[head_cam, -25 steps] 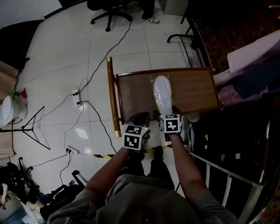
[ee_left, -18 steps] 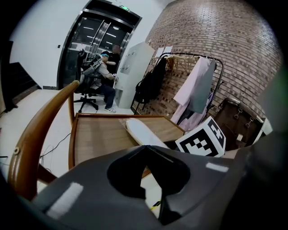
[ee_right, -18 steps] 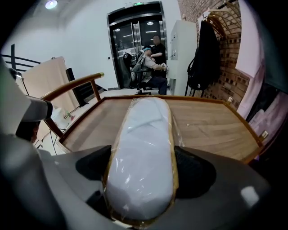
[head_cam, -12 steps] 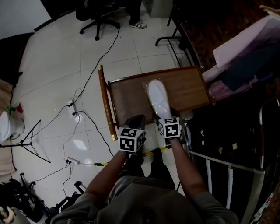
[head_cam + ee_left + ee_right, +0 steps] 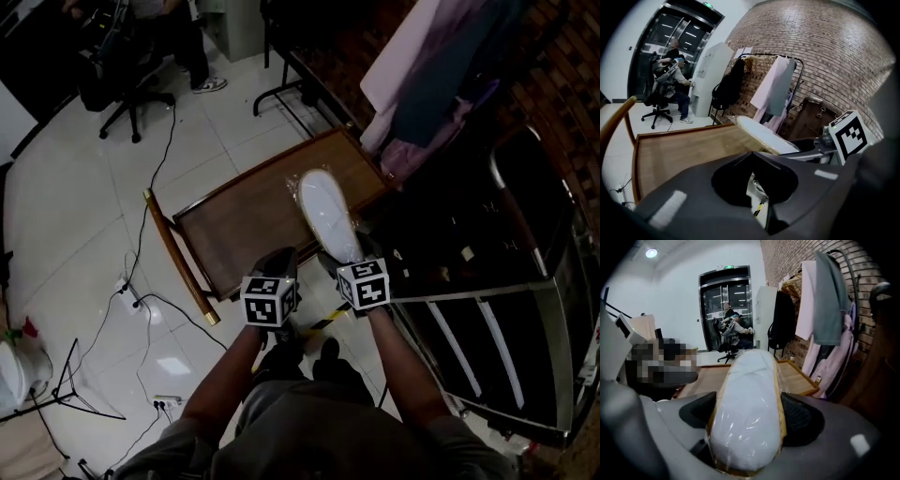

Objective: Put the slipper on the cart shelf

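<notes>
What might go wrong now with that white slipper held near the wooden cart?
1. The right gripper, whose jaws have just been closing on the slipper, grips only one end. The glossy plastic wrap might let the slipper slide out or droop.
2. The slipper's free end could brush the hanging clothes beside the cart shelf.

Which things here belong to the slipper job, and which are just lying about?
Job: slipper; wooden cart shelf; right tongs, just closed on the slipper.
Lying about: office chair; floor cables; hanging clothes; tripod.
</notes>
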`<state>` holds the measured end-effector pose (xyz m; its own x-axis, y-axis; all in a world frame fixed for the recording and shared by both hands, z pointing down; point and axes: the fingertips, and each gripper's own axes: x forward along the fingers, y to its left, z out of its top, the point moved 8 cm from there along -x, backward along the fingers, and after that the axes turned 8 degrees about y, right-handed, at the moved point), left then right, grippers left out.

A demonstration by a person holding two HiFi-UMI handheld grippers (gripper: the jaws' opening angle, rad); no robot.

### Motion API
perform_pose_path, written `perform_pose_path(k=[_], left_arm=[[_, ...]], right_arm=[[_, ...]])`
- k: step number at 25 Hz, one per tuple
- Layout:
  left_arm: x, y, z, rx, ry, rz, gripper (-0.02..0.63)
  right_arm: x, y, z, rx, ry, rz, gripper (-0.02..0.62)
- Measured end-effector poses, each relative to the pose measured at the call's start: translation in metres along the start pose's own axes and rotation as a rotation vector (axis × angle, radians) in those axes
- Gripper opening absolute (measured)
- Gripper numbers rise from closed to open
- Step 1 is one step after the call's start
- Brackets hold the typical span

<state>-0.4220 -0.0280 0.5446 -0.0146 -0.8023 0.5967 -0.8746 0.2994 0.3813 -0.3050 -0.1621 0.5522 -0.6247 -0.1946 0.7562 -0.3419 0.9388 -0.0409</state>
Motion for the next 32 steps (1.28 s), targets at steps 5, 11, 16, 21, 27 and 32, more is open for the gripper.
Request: perform_pose_path(k=[5,11,16,21,27,32], left_arm=[[0.018,-0.065,0.013,0.126,0.024,-0.137,0.008],[0.024,-0.155,0.006,0.242,0.03,-0.245,0.008],[0.019,-0.236,-0.018,0.323,0.045,-0.324,0.008],[0.014,-0.304,-0.049,0.389,0.053,-0.387,0.008],[0.006,-0.384,-0.094,0.467,0.073,-0.469,0.008],[-0.002,-0.444,-0.131,0.528,0.1,-0.538,0.008]], right_arm=[[-0.073,-0.037,-0.031,0.103,-0.062,-0.09,0.419],[-0.165,-0.068,-0.092,0.182,-0.128,-0.175,0.419],[-0.238,-0.072,-0.151,0.23,-0.163,-0.232,0.419],[-0.3,-0.075,-0.211,0.288,-0.19,-0.295,0.419],[-0.366,-0.079,-0.286,0.352,-0.201,-0.376,0.419],[-0.414,-0.079,-0.346,0.42,-0.205,-0.452,0.419]])
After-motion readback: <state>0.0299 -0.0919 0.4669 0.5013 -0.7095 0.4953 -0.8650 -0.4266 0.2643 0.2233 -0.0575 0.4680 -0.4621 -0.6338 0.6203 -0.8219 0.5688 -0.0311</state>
